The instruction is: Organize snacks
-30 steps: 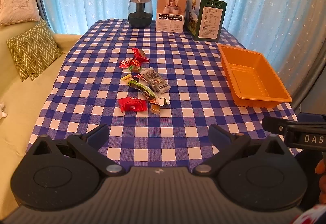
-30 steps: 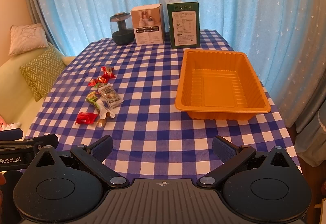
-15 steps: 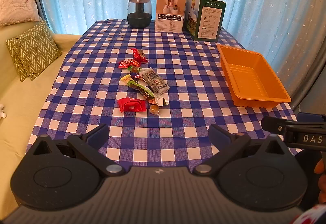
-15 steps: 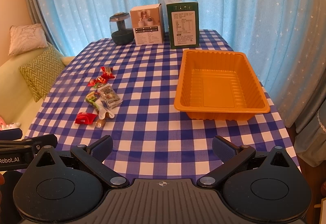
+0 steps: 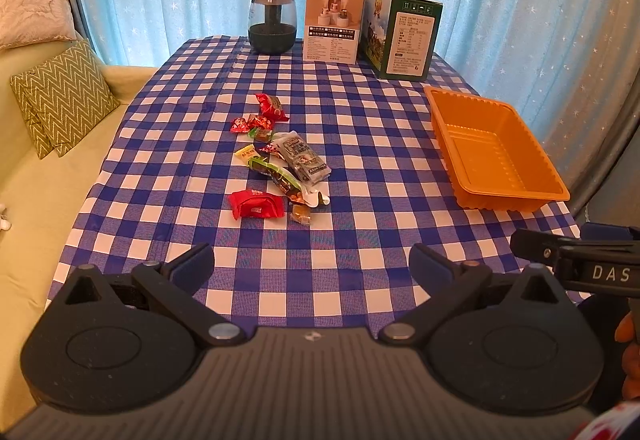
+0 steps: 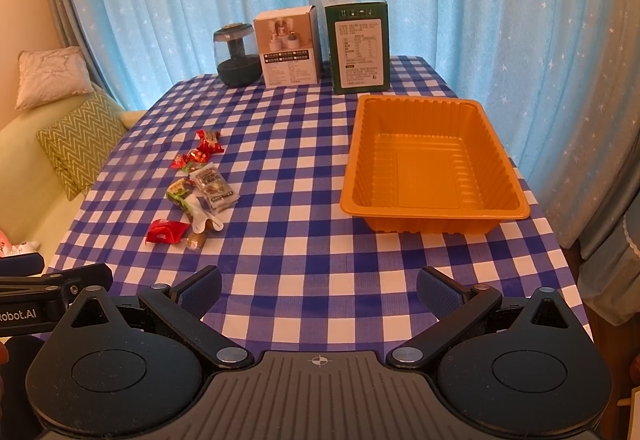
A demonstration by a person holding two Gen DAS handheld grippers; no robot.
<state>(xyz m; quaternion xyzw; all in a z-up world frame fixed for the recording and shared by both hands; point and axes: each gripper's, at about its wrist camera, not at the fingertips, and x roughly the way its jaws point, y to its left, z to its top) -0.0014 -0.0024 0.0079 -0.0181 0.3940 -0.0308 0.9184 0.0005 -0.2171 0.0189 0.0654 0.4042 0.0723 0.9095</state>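
A pile of wrapped snacks lies mid-table on the blue checked cloth: a red packet [image 5: 256,204] nearest me, a grey packet [image 5: 306,158], a green packet [image 5: 274,172], small red candies [image 5: 270,106] farther back. The pile also shows in the right wrist view [image 6: 200,192]. An empty orange tray [image 5: 516,200] stands at the right; in the right wrist view [image 6: 434,218] it is straight ahead. My left gripper [image 5: 312,264] is open and empty, short of the snacks. My right gripper [image 6: 318,290] is open and empty, short of the tray.
At the table's far edge stand a dark glass jar [image 5: 273,22], a white box [image 5: 333,24] and a green box [image 5: 400,34]. A sofa with cushions [image 5: 60,96] runs along the left. Blue curtains hang behind.
Both views shifted very slightly; the scene sits a little lower and nearer. Nothing on the table has moved and both grippers stay open.
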